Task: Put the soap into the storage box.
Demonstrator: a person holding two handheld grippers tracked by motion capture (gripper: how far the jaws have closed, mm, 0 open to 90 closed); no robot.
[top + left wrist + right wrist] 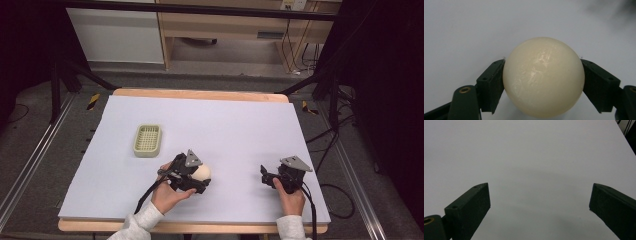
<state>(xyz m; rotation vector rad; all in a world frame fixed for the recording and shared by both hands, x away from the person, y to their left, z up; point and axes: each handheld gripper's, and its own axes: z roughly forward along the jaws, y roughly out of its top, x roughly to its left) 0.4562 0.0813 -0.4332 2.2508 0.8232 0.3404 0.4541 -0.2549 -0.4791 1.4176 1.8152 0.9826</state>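
The left gripper (199,176) holds a cream-coloured ball (202,172), its two black jaws pressed against opposite sides of the ball's widest part, as the left gripper view shows (543,77). Whether the ball rests on the pale blue table cover (225,130) or is just lifted off it I cannot tell. A ball has no long axis, so the grip's angle matters little; what matters is direction.

Taking the ball as the landmark, the small pale green slatted basket (147,140) lies up and to the left of it, near but apart, on the left hand's own side. The right gripper (266,176) is well to the right of the ball, jaws spread wide with nothing between them, only bare cover ahead in the right gripper view (540,202).

Judging from this, the likely move is a short carry by the left hand away from the person and leftward to the basket; the right hand is much farther from it.
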